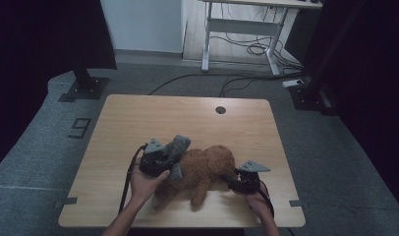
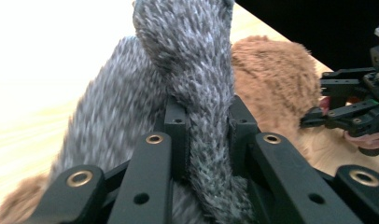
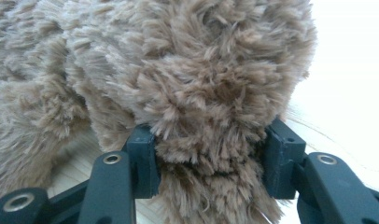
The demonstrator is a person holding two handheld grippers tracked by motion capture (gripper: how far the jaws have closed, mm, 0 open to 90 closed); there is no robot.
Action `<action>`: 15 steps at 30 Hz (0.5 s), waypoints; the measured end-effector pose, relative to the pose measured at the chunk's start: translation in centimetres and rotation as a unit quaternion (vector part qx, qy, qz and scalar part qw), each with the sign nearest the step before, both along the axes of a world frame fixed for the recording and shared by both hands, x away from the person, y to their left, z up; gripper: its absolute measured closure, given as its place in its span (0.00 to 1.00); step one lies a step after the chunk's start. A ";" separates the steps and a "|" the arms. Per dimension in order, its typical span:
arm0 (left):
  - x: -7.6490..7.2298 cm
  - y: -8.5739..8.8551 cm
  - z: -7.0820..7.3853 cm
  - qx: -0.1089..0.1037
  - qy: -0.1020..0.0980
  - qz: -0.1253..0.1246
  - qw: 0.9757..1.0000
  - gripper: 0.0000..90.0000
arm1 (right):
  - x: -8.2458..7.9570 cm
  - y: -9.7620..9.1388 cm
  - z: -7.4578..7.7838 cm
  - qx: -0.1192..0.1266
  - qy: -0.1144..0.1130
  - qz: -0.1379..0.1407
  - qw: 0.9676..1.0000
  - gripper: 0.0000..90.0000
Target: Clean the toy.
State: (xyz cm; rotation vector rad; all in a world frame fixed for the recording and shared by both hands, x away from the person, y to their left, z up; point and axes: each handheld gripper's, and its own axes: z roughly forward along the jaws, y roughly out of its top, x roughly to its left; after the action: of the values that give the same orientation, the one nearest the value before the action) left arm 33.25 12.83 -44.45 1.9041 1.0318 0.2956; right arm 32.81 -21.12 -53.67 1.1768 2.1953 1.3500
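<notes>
We see a wooden tabletop [image 1: 138, 118] with a brown teddy bear [image 1: 207, 169] lying near its front edge, about midway along. A grey furry cloth [image 1: 177, 147] drapes over the bear's left side. Our left gripper [image 1: 170, 158] pinches a fold of the grey cloth, jaws pressed close. Our right gripper [image 1: 235, 178] clamps a brown furry limb of the bear between its jaws.

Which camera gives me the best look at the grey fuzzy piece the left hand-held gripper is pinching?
The left gripper view: the grey fuzzy piece stands close up, clamped between that left hand-held gripper's jaws. The high view shows it small against the brown teddy bear.
</notes>
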 end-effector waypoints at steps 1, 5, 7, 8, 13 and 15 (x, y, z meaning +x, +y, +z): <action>-0.1 0.6 -0.1 -0.002 0.001 0.006 1.000 0.83 | 0.0 0.0 0.0 0.000 0.000 0.000 1.000 0.53; -0.5 2.7 -0.8 0.001 0.010 0.030 1.000 0.83 | 0.0 0.0 -0.1 -0.001 0.002 0.000 1.000 0.53; -0.6 3.7 -1.5 0.006 0.020 0.037 0.999 0.83 | 0.1 -0.1 -0.1 -0.001 0.005 0.000 1.000 0.53; -0.8 4.2 -1.9 0.007 0.026 0.040 0.999 0.83 | 0.1 -0.2 -0.2 0.001 0.007 -0.001 1.000 0.53; -1.5 5.5 -3.5 -0.003 0.054 0.039 0.998 0.83 | 0.1 -0.2 -0.2 0.005 0.009 0.001 1.000 0.52; -1.6 5.2 -3.9 -0.010 0.065 0.031 0.997 0.83 | 0.1 -0.2 -0.2 0.008 0.011 0.003 1.000 0.51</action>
State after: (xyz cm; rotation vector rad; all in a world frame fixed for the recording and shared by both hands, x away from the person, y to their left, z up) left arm 31.64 18.01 -48.40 1.8954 1.1770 0.1965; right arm 32.90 -21.34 -53.85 1.1970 2.2080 1.3652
